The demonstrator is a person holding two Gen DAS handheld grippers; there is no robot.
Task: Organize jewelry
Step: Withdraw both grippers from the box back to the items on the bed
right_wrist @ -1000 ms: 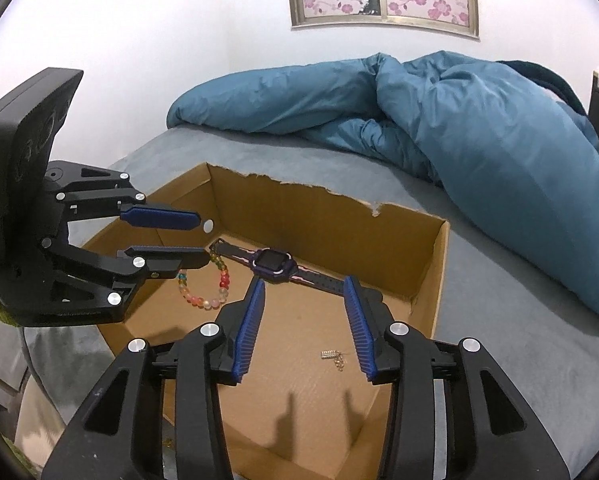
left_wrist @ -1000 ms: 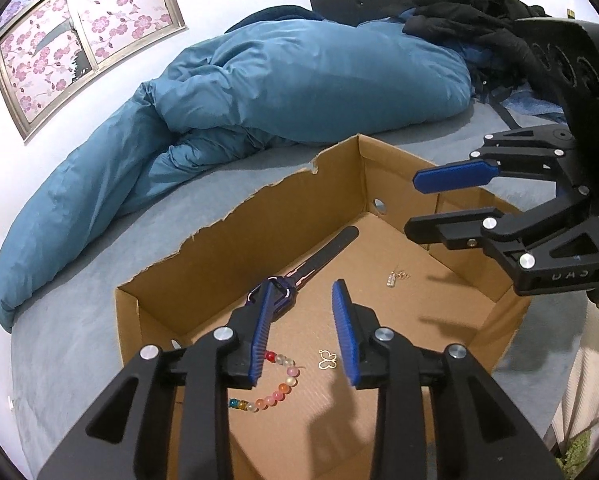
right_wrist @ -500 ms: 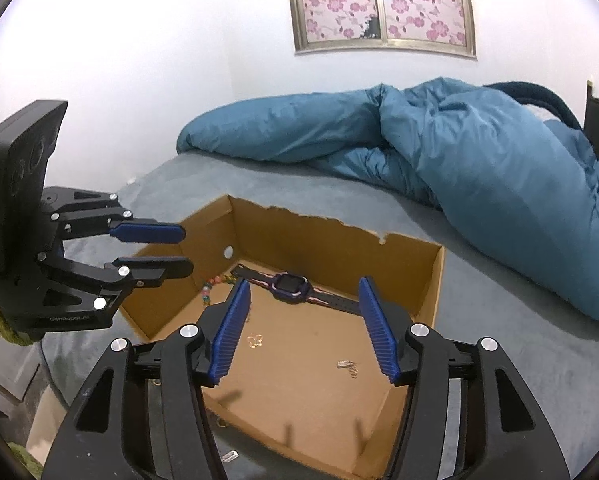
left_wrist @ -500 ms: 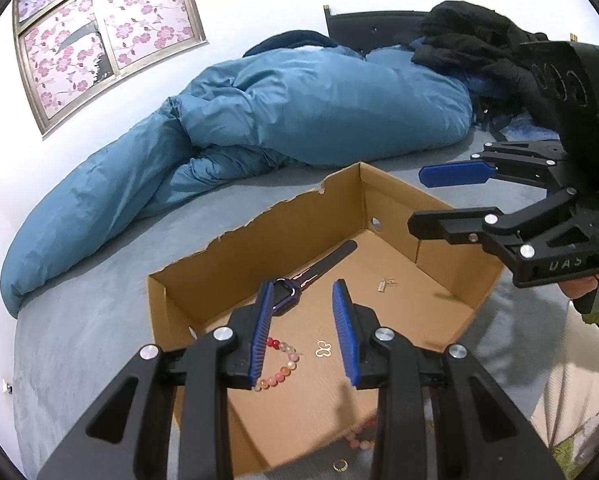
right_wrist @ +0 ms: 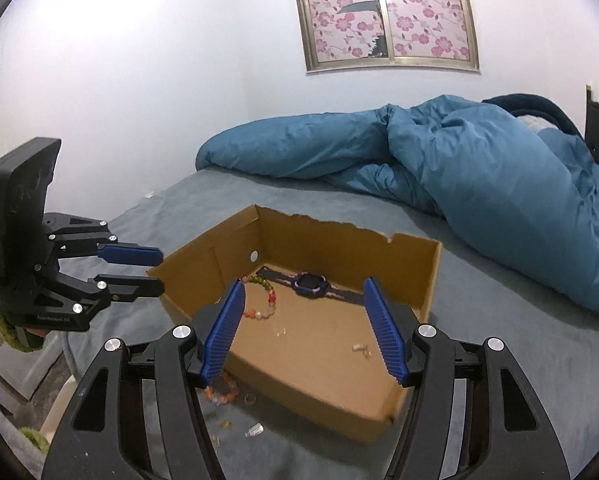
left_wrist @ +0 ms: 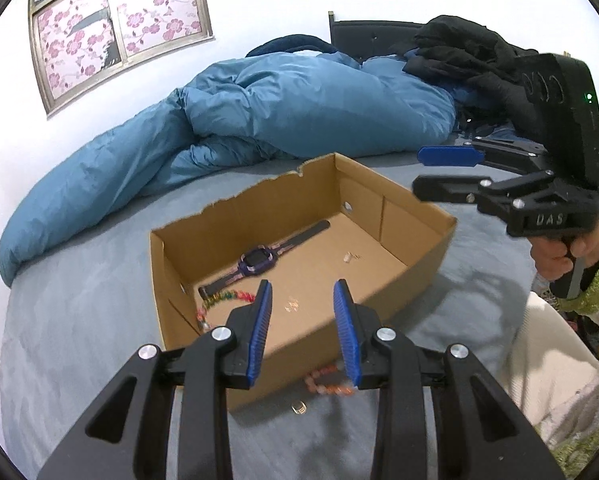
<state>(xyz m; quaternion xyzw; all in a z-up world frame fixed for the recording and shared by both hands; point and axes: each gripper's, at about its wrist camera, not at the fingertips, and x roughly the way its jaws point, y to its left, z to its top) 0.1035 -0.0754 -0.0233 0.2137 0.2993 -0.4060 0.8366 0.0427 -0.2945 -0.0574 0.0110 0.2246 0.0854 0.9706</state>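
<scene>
Hovering with jaws spread and empty, the left gripper (left_wrist: pixel 302 322) and right gripper (right_wrist: pixel 305 328) face a cardboard box (left_wrist: pixel 413 256) on the bed (left_wrist: pixel 79 308), holding a purple watch (left_wrist: pixel 258 260) and beaded bracelet (right_wrist: pixel 264 300).

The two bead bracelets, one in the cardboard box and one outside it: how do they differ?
The bracelet in the box lies on the floor of the cardboard box beside the purple watch; the bracelet outside lies on the grey bed cover against the box's near wall. The inside one shows green, red and pink beads; the outside one looks orange-pink. Neither is gripped.
</scene>
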